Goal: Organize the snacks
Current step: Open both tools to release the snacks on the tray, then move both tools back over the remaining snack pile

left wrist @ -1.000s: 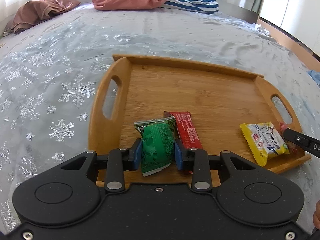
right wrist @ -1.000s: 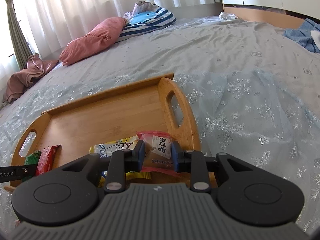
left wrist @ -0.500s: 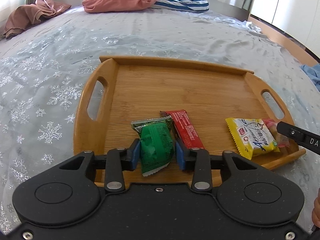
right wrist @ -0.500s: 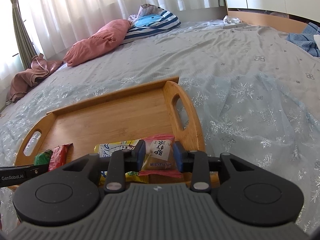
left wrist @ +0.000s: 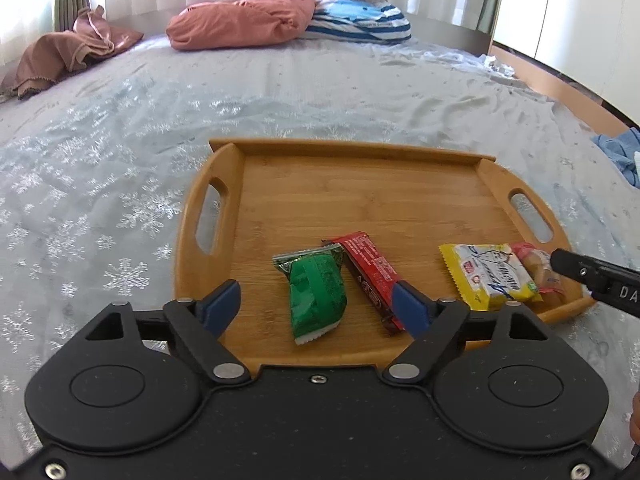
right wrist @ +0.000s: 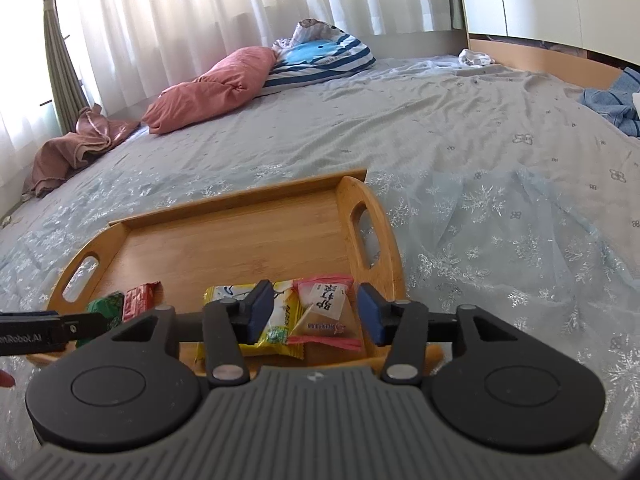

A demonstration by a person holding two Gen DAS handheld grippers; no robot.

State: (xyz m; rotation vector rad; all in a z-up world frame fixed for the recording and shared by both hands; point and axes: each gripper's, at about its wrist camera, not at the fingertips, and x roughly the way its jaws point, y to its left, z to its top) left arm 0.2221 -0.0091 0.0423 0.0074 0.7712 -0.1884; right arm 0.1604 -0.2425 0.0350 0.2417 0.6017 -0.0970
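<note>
A wooden tray [left wrist: 360,184] lies on the bed and holds a row of snacks along its near edge. The green packet [left wrist: 316,292] lies between my left gripper's [left wrist: 316,304] open jaws, with the red bar [left wrist: 372,276] right beside it. The yellow packet [left wrist: 488,276] and the pink-edged packet [left wrist: 536,264] lie at the tray's right end. In the right wrist view, my right gripper [right wrist: 316,312] is open over the pink-edged packet [right wrist: 328,312] and the yellow packet [right wrist: 280,320]. The tray [right wrist: 240,240] shows there too.
The bed has a pale blue snowflake cover [left wrist: 100,168]. A pink pillow [left wrist: 240,20], a striped pillow [left wrist: 360,20] and a brown cloth [left wrist: 68,56] lie at the far end. Blue clothing [right wrist: 612,104] lies at the right edge.
Both grippers have opened and drawn back and up. The green packet and the pink-edged packet now lie released on the tray.
</note>
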